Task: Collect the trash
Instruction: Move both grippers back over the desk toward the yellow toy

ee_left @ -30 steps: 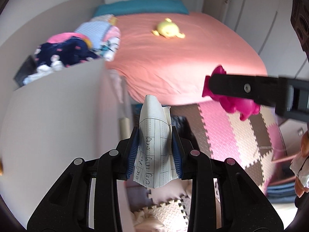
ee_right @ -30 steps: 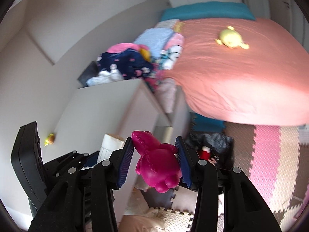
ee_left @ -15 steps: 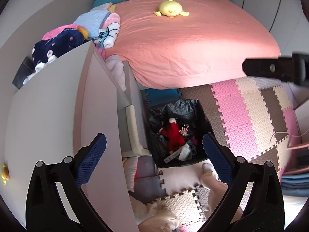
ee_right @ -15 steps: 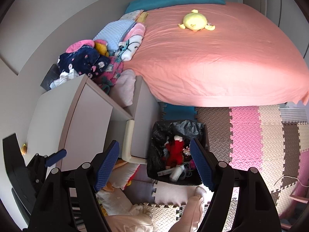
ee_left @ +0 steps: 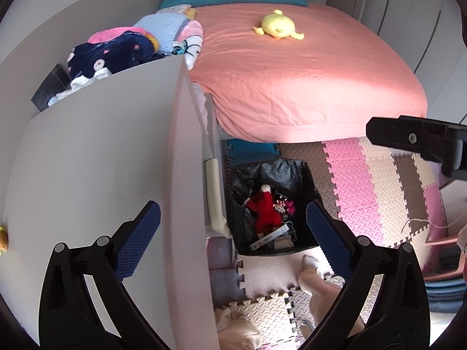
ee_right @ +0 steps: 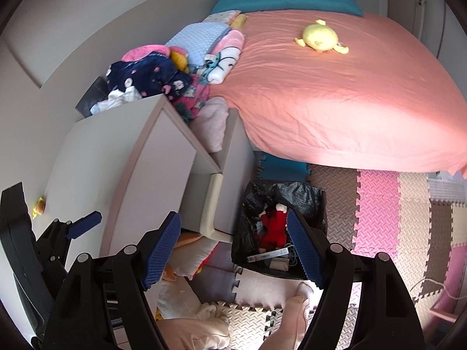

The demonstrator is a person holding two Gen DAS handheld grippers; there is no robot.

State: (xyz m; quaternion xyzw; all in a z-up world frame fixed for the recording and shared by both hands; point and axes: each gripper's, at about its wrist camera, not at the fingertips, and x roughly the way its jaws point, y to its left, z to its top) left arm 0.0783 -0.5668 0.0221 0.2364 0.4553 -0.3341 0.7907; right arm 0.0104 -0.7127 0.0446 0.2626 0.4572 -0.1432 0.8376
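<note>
A home bedroom. A bed (ee_left: 292,73) with a plush toy (ee_left: 277,26) shows it. Foam puzzle mats (ee_left: 364,186) cover the floor.

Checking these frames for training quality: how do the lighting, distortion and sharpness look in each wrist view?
Left wrist view: strong fisheye bending with dark corners; a sunlit patch on the salmon-pink bedsheet; the grey cabinet edge is slightly smeared. Right wrist view: same barrel curve; the black-bag-lined trash bin is sharp but dim inside; bright glare on the foam floor mat.
</note>
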